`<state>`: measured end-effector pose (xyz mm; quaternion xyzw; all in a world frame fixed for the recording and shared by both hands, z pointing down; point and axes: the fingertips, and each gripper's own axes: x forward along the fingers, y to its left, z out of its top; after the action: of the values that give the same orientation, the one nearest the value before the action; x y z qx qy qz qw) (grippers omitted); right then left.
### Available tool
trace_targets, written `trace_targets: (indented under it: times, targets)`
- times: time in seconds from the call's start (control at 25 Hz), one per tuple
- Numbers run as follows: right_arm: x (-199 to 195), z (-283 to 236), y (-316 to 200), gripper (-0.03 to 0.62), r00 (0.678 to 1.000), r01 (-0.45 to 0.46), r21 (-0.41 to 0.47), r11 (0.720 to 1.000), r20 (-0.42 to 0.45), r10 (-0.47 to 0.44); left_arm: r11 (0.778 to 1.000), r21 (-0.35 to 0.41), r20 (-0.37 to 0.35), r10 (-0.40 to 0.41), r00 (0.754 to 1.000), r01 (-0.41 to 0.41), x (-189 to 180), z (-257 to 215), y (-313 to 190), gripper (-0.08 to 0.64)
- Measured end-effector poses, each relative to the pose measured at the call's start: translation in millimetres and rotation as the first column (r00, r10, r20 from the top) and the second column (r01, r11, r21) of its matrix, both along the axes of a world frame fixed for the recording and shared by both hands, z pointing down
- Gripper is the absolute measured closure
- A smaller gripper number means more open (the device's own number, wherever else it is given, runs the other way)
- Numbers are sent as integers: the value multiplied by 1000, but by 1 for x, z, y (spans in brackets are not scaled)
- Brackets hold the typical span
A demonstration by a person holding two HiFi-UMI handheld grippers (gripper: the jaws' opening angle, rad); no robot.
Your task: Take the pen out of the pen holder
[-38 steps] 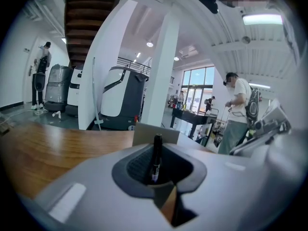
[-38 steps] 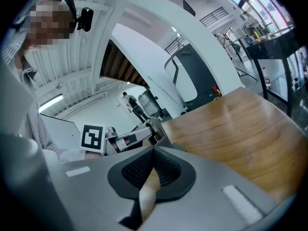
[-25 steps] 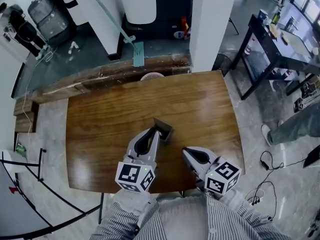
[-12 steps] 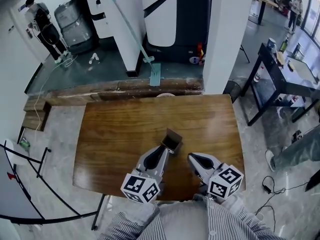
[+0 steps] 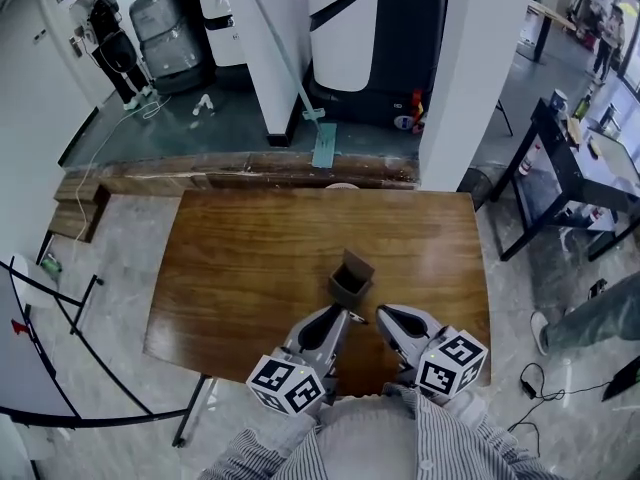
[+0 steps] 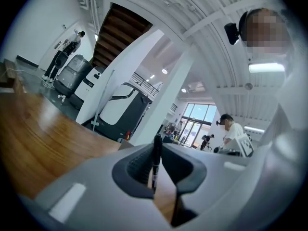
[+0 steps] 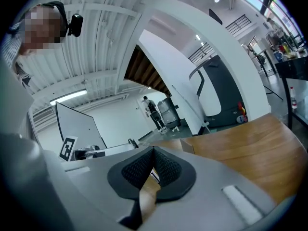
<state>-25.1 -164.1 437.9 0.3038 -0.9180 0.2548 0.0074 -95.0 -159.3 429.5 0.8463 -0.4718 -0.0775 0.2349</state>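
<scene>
One pen (image 6: 156, 159) (in left claw (image 5: 341, 318)) near table (image 5: 215, 343)'s front edge.

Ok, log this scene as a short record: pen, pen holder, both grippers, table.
pen: dark, upright, clamped in the left gripper, out of the pen holder
pen holder: brown box, open top, standing on the table just beyond both grippers
left gripper: shut on the pen
right gripper: shut, nothing in it
table: wooden, with only the pen holder on it
</scene>
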Motion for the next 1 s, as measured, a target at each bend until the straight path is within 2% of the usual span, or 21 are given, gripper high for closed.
trace_targets:
  times: [0.28,0.44,0.84,1.0]
  targets:
    - [-1,0,2,592,1000,12,-9,1000,-20,-12,1000,-26,-27,4,1000,-5,3,2,3,509]
    - [-2,7,6,592,999,23,-18,1000,-30,-23,1000,-18,-6,16,1000,-16,7,5,7,509]
    - [-3,12,12,592,997,42,-26,999,-64,-43,998,-49,-20,24,1000,-25,14,12,13,509]
    - [-1,15,15,592,995,41,-21,999,-87,-43,999,-43,4,19,1000,-19,14,12,13,509]
